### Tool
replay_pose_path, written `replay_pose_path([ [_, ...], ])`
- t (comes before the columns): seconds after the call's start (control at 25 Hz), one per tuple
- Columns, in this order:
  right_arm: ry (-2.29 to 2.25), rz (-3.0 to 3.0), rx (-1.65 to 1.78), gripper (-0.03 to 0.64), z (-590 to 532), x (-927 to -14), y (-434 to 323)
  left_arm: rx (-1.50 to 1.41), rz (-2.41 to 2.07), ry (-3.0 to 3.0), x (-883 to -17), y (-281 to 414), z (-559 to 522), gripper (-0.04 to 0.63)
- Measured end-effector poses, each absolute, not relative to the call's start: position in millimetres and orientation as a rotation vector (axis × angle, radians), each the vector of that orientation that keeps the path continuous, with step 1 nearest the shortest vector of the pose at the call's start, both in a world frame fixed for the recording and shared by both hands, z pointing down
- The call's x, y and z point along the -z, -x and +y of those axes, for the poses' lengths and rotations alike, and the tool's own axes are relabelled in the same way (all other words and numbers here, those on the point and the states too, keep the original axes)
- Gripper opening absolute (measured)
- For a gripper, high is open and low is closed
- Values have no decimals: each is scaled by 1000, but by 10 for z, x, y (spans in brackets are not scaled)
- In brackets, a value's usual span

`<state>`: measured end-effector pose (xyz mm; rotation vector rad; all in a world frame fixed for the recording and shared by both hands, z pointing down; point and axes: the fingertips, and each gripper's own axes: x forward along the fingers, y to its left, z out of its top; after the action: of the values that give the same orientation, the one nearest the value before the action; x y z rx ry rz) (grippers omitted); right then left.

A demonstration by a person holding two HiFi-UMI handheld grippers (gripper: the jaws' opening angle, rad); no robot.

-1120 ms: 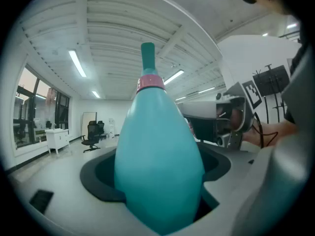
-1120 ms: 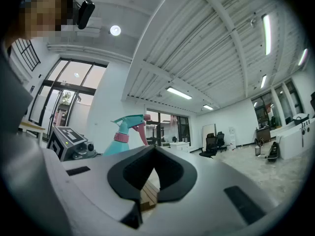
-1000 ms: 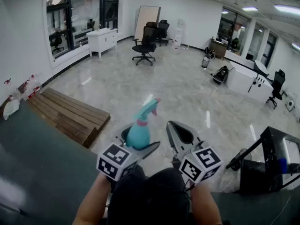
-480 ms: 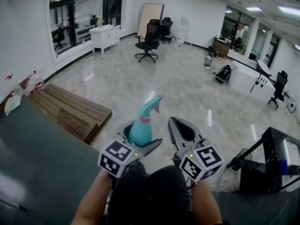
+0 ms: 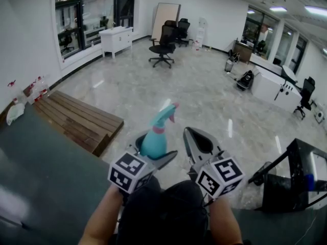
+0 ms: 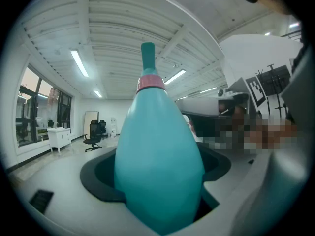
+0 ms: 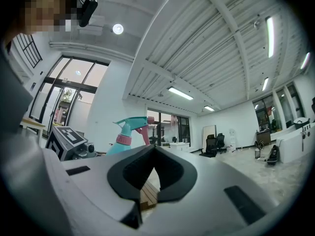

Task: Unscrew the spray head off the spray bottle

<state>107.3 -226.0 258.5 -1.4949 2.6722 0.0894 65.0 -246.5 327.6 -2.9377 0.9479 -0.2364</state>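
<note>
Grey left gripper (image 5: 155, 149), grey right gripper (image 5: 187, 132), black pads (image 7: 170, 177), 2 black-and-white marker cubes (image 5: 127, 171)

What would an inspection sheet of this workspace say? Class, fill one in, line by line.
Surface: dark surface at left, blurred.
Job's things: teal spray bottle, spray head screwed on.
Clutter: wooden pallet on the floor.
Grippers: left gripper shut on the spray bottle's body; right gripper shut, empty.
Cables: nothing seen.
Surroundings: office chairs, white cabinet, large windows.
</note>
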Motion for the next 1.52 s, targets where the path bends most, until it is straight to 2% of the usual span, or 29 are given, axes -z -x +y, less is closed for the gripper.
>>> replay_pose_path([
  [0.44, 1288, 2747, -72, 2, -2120, -2505, -822, 261, 955, 2921, -3319, -658, -2456, 430],
  [0.48, 1250, 2758, -48, 12, -2091, -2498, -773, 269, 960, 2910, -3330, -660, -2450, 430],
  [0.64, 1120, 2791, 52, 139, -2015, -2450, -571, 285, 998, 2849, -3329, -661, -2437, 430],
  [0.72, 1135, 2801, 67, 161, -2030, -2461, -515, 289, 1026, 2812, -3321, -667, -2447, 430],
  [0.92, 1184, 2808, 89, 161, -2095, -2524, -483, 326, 1048, 2737, -3342, -712, -2428, 430],
  [1.08, 1138, 2828, 74, 137, -2031, -2531, -503, 334, 986, 2753, -3369, -753, -2354, 430],
  [1.52, 852, 2937, 86, 132, -1817, -2524, -549, 284, 531, 2922, -3344, -854, -1960, 428],
])
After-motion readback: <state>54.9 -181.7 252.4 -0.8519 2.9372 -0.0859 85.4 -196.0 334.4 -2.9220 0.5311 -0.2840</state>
